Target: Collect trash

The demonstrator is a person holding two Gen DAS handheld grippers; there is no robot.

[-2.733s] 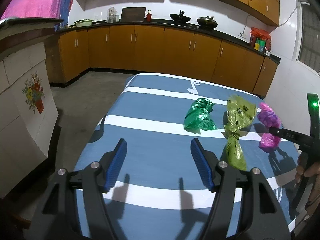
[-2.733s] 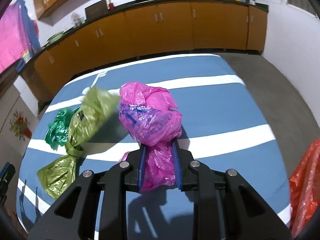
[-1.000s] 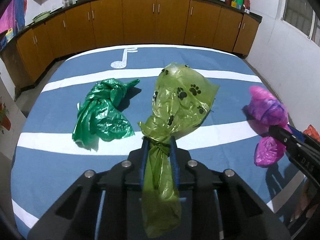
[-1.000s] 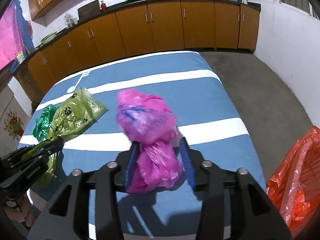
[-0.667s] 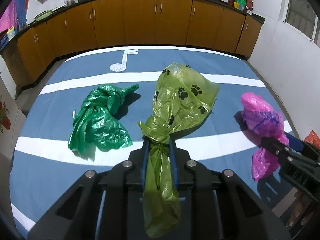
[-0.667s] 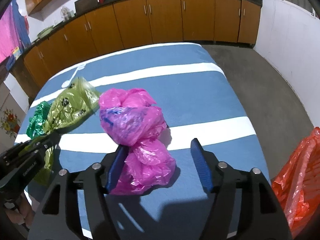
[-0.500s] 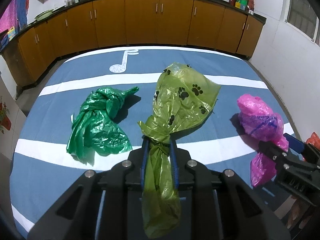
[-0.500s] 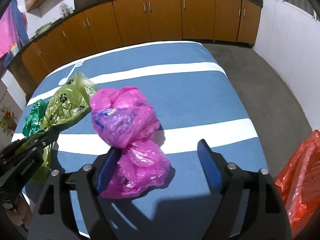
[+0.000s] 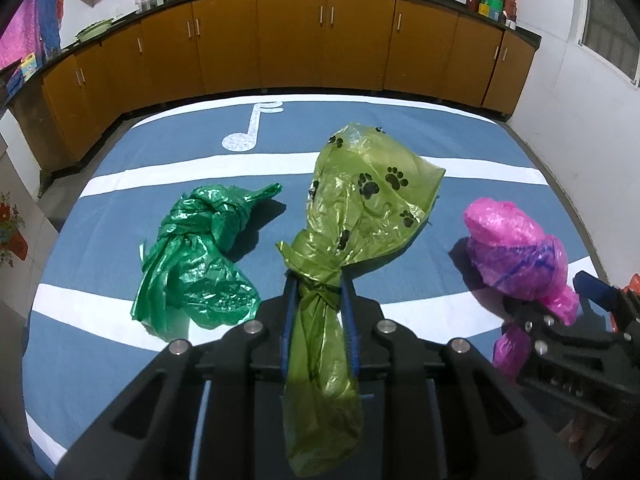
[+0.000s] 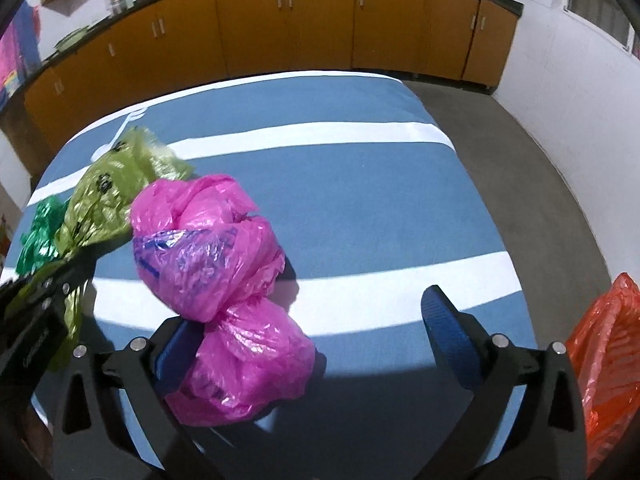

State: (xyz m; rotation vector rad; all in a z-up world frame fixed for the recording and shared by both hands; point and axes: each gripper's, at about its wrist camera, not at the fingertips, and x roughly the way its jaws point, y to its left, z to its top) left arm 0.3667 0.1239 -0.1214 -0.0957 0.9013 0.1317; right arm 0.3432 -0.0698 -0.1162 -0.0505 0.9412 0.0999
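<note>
olive bag (image 9: 360,216) (black paw prints), pink bag (image 10: 216,264)

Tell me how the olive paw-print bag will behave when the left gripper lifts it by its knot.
The olive paw-print bag is thin crinkled film, so it will probably sag and swing. The left gripper pinches its bunched neck, likely secure. It looks puffy, probably light.

Orange bag (image 10: 600,364) cut off (right edge).

Olive paw-print bag (image 9: 360,216), green bag (image 9: 196,256), pink bag (image 10: 216,264): thin crinkled glossy plastic. Striped table cover (image 10: 360,184): matt, probably woven cloth. Cabinets (image 9: 320,44): smooth, wood-look.
</note>
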